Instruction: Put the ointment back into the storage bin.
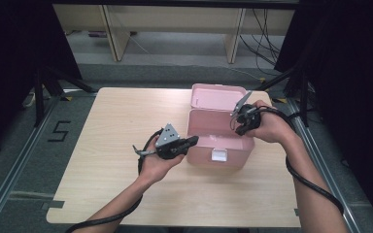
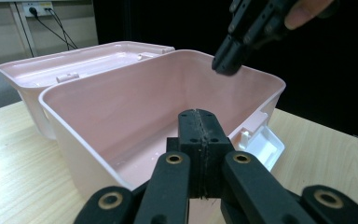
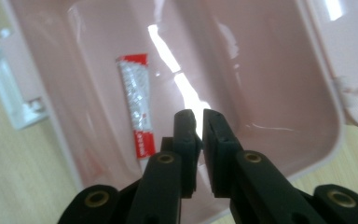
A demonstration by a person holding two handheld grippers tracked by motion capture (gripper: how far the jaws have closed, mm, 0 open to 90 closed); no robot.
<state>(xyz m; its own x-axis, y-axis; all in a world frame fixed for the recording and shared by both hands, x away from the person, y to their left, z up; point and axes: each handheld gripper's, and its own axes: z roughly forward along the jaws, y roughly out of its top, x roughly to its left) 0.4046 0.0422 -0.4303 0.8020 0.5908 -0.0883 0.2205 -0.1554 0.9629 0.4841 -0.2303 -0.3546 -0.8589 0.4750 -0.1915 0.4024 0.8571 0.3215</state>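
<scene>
An open pink plastic box [image 1: 209, 127] stands right of the table's middle, its lid [image 1: 216, 96] swung back. A red and white tube [image 3: 137, 112] lies flat on the box floor [image 3: 261, 56]. My left gripper [image 1: 194, 141] lies level at the box's left wall [image 2: 144, 93]. In its own view my left gripper [image 2: 198, 116] has its pads pressed together on nothing, just above the near rim. My right gripper [image 1: 239, 129] points down over the right side of the box. In its own view my right gripper [image 3: 199, 114] shows a narrow slit between empty pads, and it hangs above the far rim [image 2: 224, 65].
A white latch [image 1: 219, 155] hangs on the box's front wall, toward the person. The lid [image 2: 74, 65] rests on the light wooden table [image 1: 126, 116] behind the box. Black stands and dark curtains flank the table, and cables trail from both hands.
</scene>
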